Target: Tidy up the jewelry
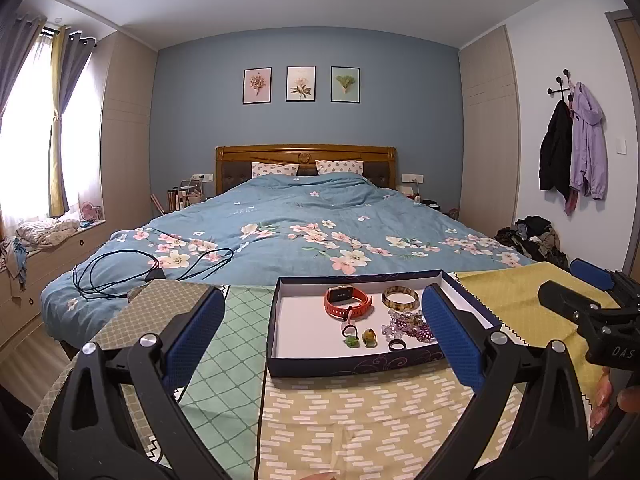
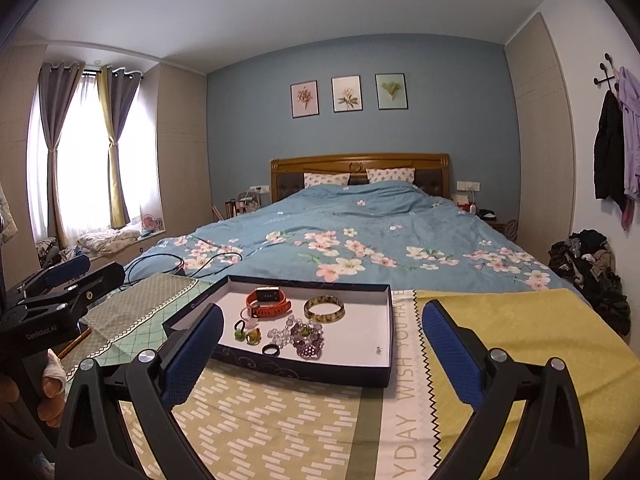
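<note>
Both claws stand spread wide and hold nothing. Left gripper (image 1: 322,332) hovers short of the tray (image 1: 276,320), its fingers framing the contents from the near side without contact. Right gripper (image 2: 322,344) hovers likewise at the tray's near edge, its left pad in line with the near-left corner; whether it touches the wall cannot be told.

Location: all jewelry lies inside the shallow dark-walled tray, which rests on patterned cloths (image 1: 360,408) at the foot of the bed (image 1: 304,216).

Handling estimates:
- Orange watch (image 1: 347,303), far centre. Light, with a flexible, grippy strap. Take hold across the strap beside the case.
- Amber bangle (image 1: 400,298), far right of the watch. Rigid, smooth and probably slippery, possibly brittle. Pinch across one section of the rim.
- Purple bead cluster (image 2: 306,338), near right. Limp and likely to tangle and trail when lifted. Grasp the densest bunch.
- Dark ring (image 1: 398,345), at the near wall. Very light and hard, apt to roll or flip. Close slowly across its diameter.
- Green ornament (image 1: 351,337) and yellow ornament (image 1: 369,338), near centre, side by side. Small, probably glassy. Pinch gently and take one at a time.
</note>
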Demonstrator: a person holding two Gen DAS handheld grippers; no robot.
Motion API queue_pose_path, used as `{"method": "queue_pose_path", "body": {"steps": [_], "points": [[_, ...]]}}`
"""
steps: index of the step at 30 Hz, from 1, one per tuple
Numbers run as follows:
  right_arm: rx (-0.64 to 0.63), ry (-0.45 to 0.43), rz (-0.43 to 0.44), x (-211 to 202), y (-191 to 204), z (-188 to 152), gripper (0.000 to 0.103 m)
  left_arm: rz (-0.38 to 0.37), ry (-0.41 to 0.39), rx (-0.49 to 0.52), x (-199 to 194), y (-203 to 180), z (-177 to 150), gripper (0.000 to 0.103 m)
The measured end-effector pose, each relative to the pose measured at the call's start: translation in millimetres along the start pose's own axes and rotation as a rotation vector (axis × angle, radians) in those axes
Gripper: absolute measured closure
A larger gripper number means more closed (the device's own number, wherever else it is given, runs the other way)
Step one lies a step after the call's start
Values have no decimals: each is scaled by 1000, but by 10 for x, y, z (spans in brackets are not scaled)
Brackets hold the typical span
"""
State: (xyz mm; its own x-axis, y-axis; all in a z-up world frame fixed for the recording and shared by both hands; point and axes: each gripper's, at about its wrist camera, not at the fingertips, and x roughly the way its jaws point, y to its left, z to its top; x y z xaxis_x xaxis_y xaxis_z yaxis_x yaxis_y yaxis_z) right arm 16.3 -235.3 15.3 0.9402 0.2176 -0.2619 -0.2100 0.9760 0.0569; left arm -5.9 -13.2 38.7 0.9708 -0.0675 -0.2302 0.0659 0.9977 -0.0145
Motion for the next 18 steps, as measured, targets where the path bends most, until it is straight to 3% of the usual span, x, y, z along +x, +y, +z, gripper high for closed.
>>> {"method": "queue_pose_path", "body": {"steps": [18], "points": [[6,-50,-12,-71,-5,4,7,8,-23,-14,-68,42,38,6]]}}
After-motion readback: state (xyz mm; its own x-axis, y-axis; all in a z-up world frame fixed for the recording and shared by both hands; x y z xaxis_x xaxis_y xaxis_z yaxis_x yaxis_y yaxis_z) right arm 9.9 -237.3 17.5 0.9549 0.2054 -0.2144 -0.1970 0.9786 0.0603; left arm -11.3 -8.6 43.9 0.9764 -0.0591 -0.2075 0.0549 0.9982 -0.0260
